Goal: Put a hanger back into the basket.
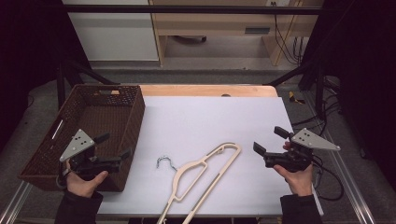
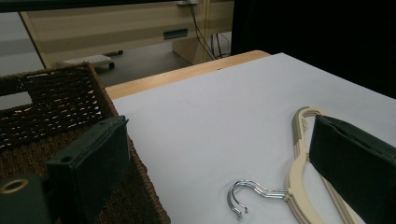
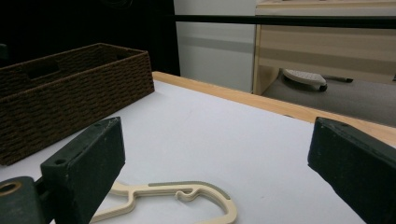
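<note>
A cream plastic hanger (image 1: 201,176) with a metal hook (image 1: 164,162) lies flat on the white table (image 1: 210,116), near its front edge. My left gripper (image 1: 113,145) hovers open over the near right corner of a brown wicker basket (image 1: 116,93), left of the hook (image 2: 245,193). At the table's right side my right gripper (image 1: 271,140) is held open, right of the hanger's looped end (image 3: 205,198). Nothing is between either pair of jaws. The hanger (image 2: 299,172) lies low between the left gripper's jaws in its view.
The basket (image 3: 70,93) takes up the table's left side and looks empty inside. A wooden strip (image 1: 205,90) edges the table's far side. Beyond it stand a cabinet and desk (image 1: 219,23). Cables (image 1: 327,177) trail off the right edge.
</note>
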Tool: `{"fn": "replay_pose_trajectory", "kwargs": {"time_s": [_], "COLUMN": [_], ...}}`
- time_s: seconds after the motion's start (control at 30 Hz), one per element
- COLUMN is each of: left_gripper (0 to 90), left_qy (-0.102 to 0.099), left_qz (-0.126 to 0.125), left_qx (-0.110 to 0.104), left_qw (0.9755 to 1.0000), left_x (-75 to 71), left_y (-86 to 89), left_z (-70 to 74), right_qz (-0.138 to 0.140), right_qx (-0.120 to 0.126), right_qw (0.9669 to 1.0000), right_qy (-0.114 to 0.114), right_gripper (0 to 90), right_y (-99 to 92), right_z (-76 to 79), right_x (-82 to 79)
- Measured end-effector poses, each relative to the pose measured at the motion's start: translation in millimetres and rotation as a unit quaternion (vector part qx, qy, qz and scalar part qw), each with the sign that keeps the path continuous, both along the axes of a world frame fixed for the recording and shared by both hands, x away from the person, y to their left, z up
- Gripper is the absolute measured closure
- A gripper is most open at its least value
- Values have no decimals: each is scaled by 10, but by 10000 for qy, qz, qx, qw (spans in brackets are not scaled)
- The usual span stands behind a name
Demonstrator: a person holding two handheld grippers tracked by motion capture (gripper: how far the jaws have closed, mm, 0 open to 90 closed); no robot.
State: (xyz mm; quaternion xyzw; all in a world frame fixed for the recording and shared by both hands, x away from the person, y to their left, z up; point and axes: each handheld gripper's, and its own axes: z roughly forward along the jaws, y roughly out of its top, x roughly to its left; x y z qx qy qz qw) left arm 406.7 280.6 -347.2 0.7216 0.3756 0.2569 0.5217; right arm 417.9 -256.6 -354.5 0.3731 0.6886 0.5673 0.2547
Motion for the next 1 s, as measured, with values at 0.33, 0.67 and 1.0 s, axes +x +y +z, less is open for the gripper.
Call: {"fn": "replay_pose_trajectory", "kwargs": {"time_s": [0.33,0.67,1.0], "left_gripper": [52,52,52], "left_qy": [1,-1,1], "left_qz": [3,18,2], "left_qx": [29,52,45], "left_qw": [10000,10000,10000], "left_x": [7,5,4], "left_y": [-1,1,23], "left_z": [-24,-25,-25], "right_qz": [129,530,1056], "right_qx": [-302,-566,-828], "right_qw": [9993,9960,9883], "right_qy": [187,435,725], "right_gripper": [85,156,221], "right_y": [215,710,1423], "right_z": [-41,-26,-116], "right_x": [54,113,234]}}
